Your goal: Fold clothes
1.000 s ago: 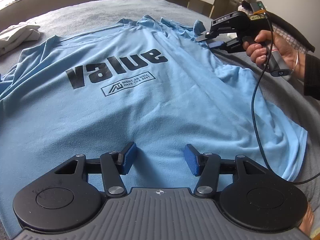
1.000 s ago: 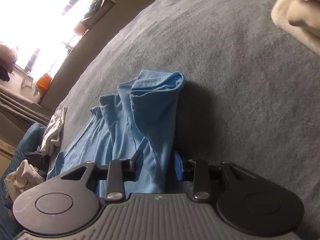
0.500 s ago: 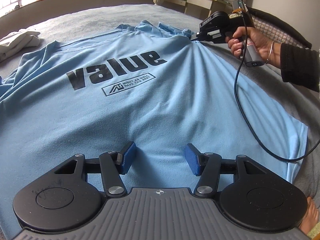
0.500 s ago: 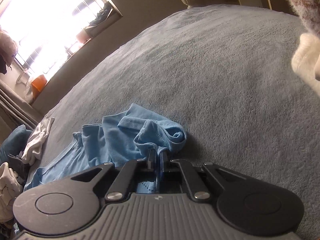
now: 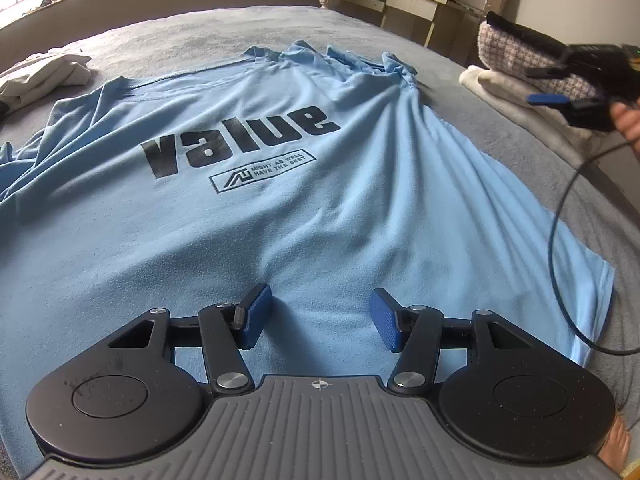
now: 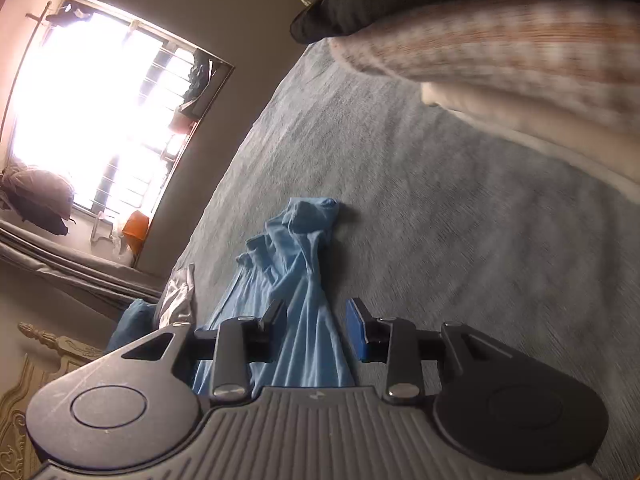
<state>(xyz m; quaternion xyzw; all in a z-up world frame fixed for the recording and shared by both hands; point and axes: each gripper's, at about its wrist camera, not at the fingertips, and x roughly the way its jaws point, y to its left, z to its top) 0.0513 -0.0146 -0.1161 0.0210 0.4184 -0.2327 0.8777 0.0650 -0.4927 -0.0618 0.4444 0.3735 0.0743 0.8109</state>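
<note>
One light blue T-shirt (image 5: 280, 184) lies spread front-up on the grey bedspread (image 5: 180, 32), the word "value" printed across its chest, with creases running toward a bunched sleeve at the far right corner. From the left wrist camera, the left gripper (image 5: 318, 316) hangs low over the shirt's lower part, its blue-padded fingers wide apart with nothing between them. At the right edge the right gripper (image 5: 560, 92) is held in the air beside the shirt, parted and empty, a black cable (image 5: 554, 240) trailing from it across the hem. Folded clothes (image 5: 516, 80) sit stacked near it, and a pale garment (image 5: 44, 74) lies at the far left. From the right wrist camera, the right gripper (image 6: 316, 316) points along the bunched sleeve (image 6: 308, 224), its fingers spread and clear of the cloth below, with a bright window (image 6: 92, 112) behind.
</note>
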